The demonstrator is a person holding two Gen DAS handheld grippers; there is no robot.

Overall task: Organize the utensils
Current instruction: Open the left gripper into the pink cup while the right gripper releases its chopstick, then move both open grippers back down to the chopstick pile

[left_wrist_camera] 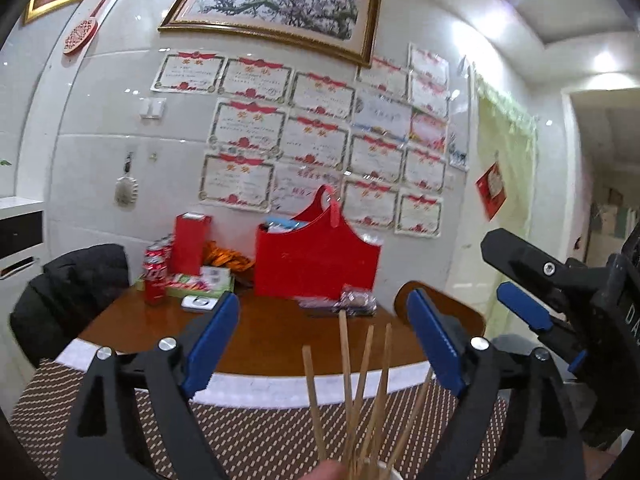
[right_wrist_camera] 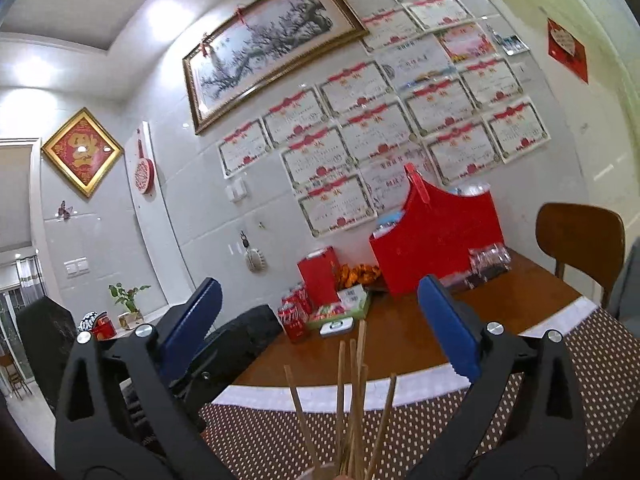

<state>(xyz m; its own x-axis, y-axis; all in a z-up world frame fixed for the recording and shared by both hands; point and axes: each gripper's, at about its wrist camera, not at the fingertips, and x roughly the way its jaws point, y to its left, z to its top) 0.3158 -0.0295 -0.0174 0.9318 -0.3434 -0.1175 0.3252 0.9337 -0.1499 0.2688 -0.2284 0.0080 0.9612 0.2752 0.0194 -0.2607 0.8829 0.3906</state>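
Note:
Several wooden chopsticks (left_wrist_camera: 362,396) stand upright in a white cup (left_wrist_camera: 382,470) at the bottom edge of the left wrist view, fanned out between my left gripper's (left_wrist_camera: 322,344) blue pads. The left gripper is open and empty, above the cup. The same chopsticks (right_wrist_camera: 352,404) rise between the pads of my right gripper (right_wrist_camera: 320,328), which is also open and empty. The right gripper also shows at the right edge of the left wrist view (left_wrist_camera: 532,300). The cup itself is mostly hidden below both views.
A brown dotted placemat (left_wrist_camera: 248,436) covers the near table. On the wooden table (left_wrist_camera: 280,336) behind stand a red basket (left_wrist_camera: 316,260), cola cans (left_wrist_camera: 156,276), a red box (left_wrist_camera: 190,244) and packets. A chair with a black jacket (left_wrist_camera: 68,292) is left, a wooden chair (right_wrist_camera: 580,240) right.

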